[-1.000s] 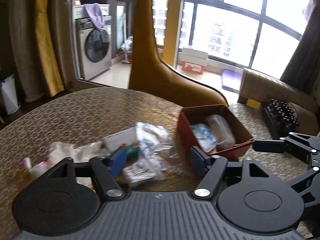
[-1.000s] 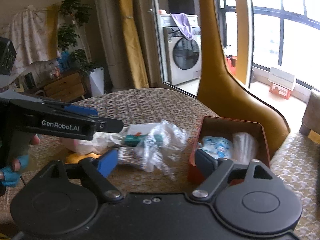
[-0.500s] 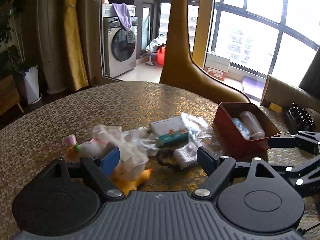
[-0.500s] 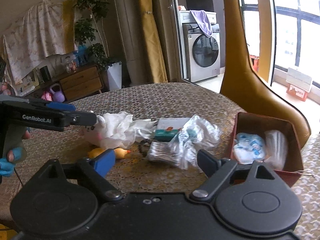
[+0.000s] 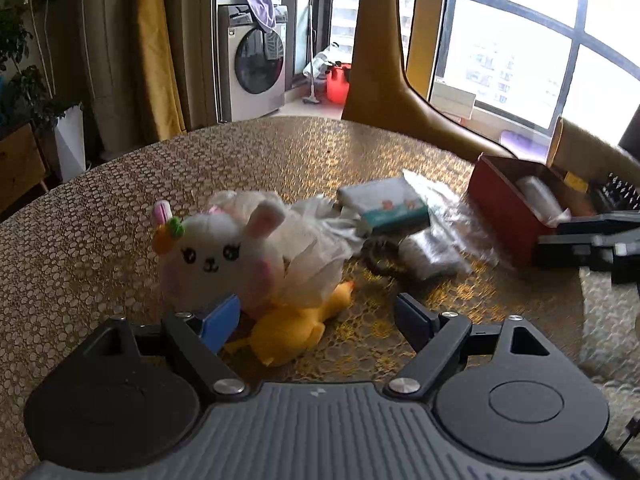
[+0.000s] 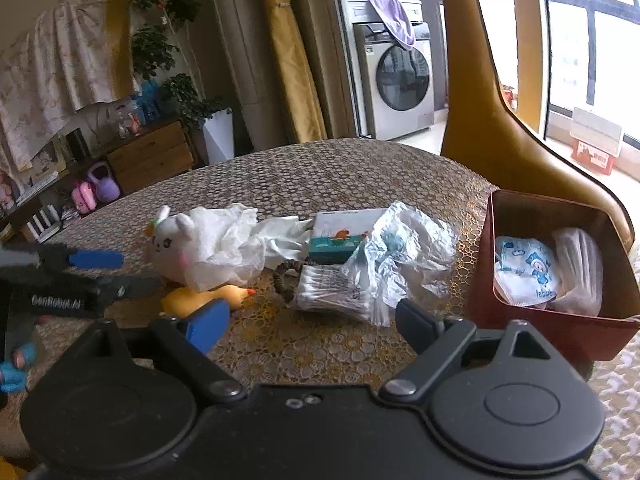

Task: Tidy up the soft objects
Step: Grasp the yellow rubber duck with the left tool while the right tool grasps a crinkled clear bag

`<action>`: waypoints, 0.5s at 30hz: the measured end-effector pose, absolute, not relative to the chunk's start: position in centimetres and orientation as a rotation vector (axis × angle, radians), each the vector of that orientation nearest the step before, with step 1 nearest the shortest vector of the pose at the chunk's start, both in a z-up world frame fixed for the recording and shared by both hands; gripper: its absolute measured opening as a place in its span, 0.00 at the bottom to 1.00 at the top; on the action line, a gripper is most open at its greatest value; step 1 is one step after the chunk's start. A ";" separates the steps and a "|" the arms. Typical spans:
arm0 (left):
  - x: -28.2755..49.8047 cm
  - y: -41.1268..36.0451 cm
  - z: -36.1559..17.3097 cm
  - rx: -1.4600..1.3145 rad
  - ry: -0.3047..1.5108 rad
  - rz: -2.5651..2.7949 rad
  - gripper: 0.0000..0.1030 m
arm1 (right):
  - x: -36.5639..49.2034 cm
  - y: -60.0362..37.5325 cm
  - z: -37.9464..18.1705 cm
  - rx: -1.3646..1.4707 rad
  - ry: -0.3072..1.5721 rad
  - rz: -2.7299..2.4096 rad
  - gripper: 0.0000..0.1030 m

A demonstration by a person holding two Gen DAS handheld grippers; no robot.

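Clutter is crowding the plush bunny (image 5: pixel 224 256): white mesh (image 5: pixel 316 264) draping behind, yellow duck (image 5: pixel 292 328) lying beneath. I am holding my left gripper (image 5: pixel 316 316) and right gripper (image 6: pixel 312 320) spread, empty. Only my right view is showing the masks inside the red box (image 6: pixel 516 216).

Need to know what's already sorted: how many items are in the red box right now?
2 visible. A blue-printed white pack lies on the left side of the red box; a clear-wrapped bundle lies beside it on the right. Anything underneath would be hidden.
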State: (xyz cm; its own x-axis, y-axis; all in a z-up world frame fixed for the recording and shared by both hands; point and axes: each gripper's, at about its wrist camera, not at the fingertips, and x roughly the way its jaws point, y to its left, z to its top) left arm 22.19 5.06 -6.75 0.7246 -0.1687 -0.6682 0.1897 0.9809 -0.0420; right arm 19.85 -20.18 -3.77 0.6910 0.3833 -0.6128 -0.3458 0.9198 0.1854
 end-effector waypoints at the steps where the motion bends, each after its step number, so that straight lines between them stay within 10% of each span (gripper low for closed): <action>1: 22.3 5.1 -7.1 0.035 0.736 -0.198 0.82 | 20.3 -20.2 -4.0 0.065 0.702 0.401 0.87; 15: 24.1 5.8 -12.0 0.025 0.786 -0.181 0.82 | 29.5 -19.6 -7.3 0.087 0.777 0.246 0.87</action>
State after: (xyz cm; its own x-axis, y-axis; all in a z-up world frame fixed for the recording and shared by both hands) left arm 24.14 5.83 -12.00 0.6919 -0.1527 -0.7057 0.1712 0.9842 -0.0452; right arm 29.50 -19.55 -7.29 0.6861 0.2511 -0.6828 -0.1869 0.9679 0.1681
